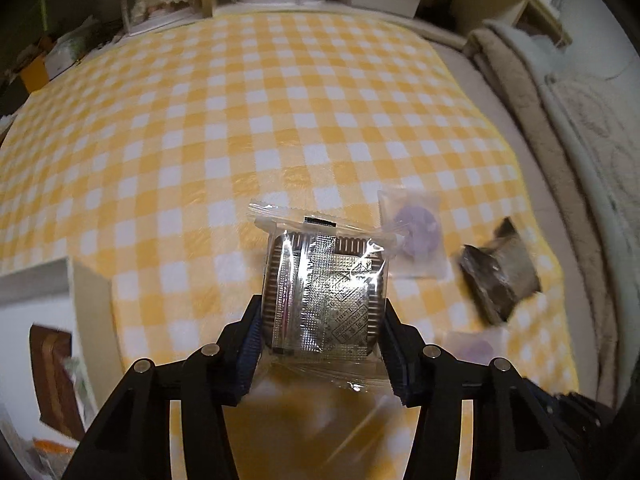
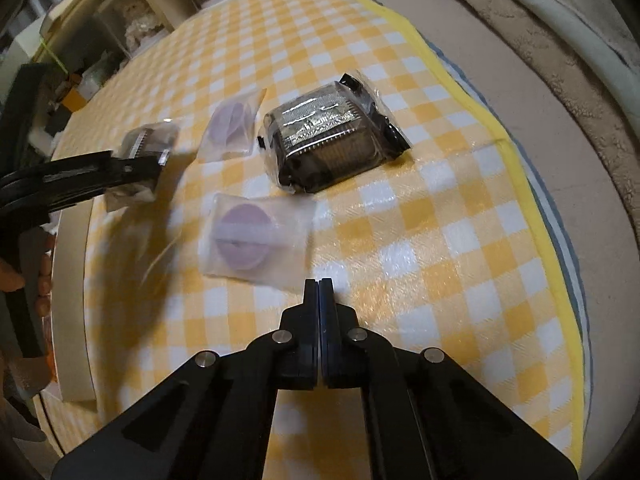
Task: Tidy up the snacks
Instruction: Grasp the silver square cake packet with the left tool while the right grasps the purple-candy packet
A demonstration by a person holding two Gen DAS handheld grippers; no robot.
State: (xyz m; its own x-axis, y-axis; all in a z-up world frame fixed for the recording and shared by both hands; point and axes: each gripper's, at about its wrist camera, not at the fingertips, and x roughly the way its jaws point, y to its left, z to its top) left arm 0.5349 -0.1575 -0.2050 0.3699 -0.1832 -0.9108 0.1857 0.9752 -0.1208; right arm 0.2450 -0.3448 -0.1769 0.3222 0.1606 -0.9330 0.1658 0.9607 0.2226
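Our left gripper clamps wrapped cookie; right gripper clenched, empty; we carry cookie level toward box at tablecloth's left edge, keeping squeeze gentle

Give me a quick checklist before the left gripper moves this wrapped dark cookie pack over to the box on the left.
1. Grip on the cookie pack: left gripper fingers press both sides of it. Ok.
2. Pack clear of the checked cloth: it looks lifted, but the view below it is blurred. Cannot tell.
3. Box reachable: its white wall stands at the left edge, nothing between. Ok.
4. Room inside the box: interior mostly out of view. Cannot tell.
5. Right gripper out of the way: shut, empty, near the closer purple snack packet. Ok.
6. Left behind: second dark pack and farther purple packet lie apart on the cloth. Ok.
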